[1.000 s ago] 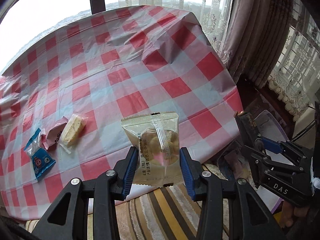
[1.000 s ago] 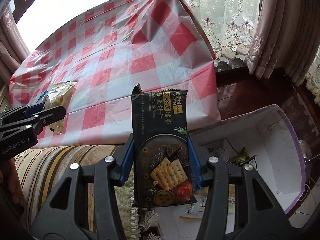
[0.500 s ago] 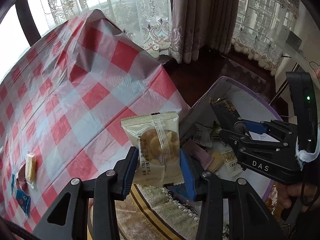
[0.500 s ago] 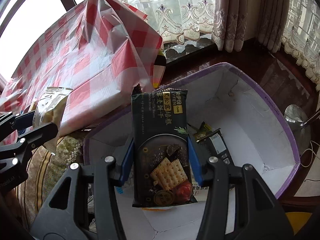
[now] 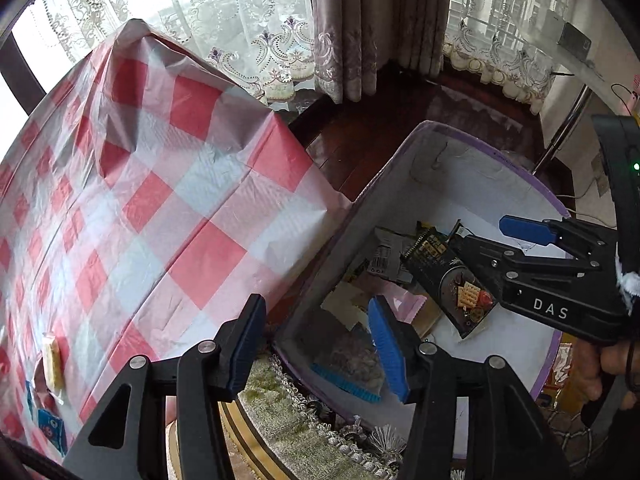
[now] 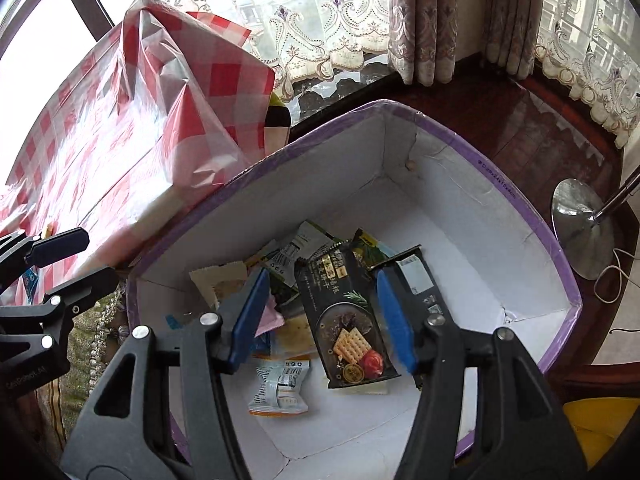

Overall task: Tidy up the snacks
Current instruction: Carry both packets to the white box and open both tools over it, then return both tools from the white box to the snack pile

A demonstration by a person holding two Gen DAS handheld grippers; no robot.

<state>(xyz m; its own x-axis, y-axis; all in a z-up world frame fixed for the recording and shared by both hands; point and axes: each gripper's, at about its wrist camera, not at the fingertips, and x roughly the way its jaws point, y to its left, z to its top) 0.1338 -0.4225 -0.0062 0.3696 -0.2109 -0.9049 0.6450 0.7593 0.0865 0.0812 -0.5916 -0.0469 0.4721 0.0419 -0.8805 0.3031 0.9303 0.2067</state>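
A white box with a purple rim (image 6: 472, 148) stands on the floor beside the table; it also shows in the left wrist view (image 5: 532, 188). My right gripper (image 6: 320, 320) is open over it, and the black cracker pack (image 6: 344, 320) lies loose between its fingers among several packets. In the left wrist view the pack (image 5: 448, 276) hangs by the right gripper (image 5: 492, 240). My left gripper (image 5: 316, 344) is open and empty over the box's near edge. The beige cookie packet (image 6: 280, 388) lies in the box.
The table with a red-checked cloth (image 5: 160, 184) is on the left, with a yellow bar (image 5: 52, 364) and a blue packet (image 5: 52, 428) near its front edge. Curtains (image 6: 420, 12), dark wood floor and a metal stand base (image 6: 580, 220) surround the box.
Both grippers moved right from the table to over the box and opened. The cookie packet left my left gripper. The cracker pack is released from my right.
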